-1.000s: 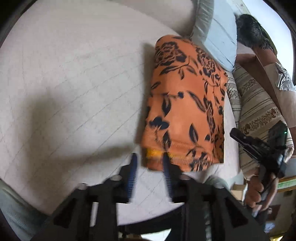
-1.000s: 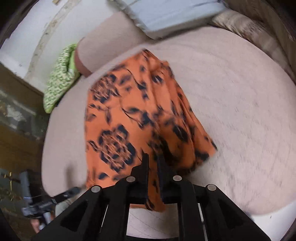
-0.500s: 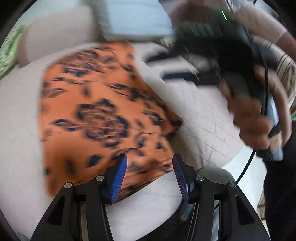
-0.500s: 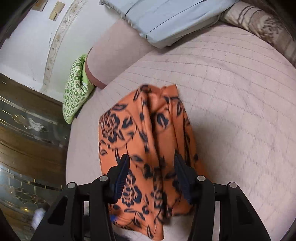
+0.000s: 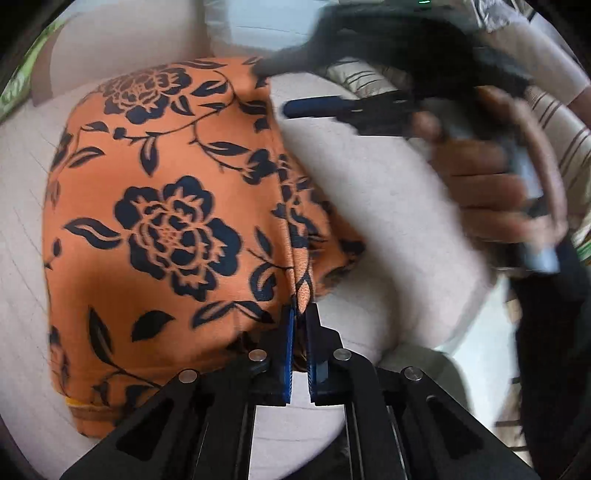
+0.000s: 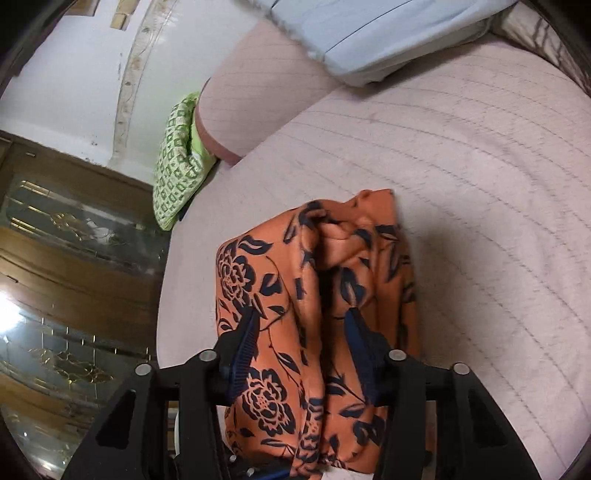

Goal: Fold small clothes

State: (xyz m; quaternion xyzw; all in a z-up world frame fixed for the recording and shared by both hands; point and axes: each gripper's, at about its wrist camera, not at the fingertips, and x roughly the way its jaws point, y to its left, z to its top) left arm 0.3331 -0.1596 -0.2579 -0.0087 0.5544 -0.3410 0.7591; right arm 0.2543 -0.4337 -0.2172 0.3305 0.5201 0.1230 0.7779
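Orange floral garment point(image 5: 166, 229) — in left claw point(image 5: 300, 314)

Pale quilted bed cover point(image 6: 461, 155) stretching across the frame, with a light blue pillow point(image 6: 369, 33) at its far edge. Green patterned cushion point(image 6: 177, 162) tucked beside a pinkish bolster point(image 6: 255, 92). Striped beige pillow point(image 5: 554, 122) at right, wooden glass-panelled door point(image 6: 66, 280) at left.
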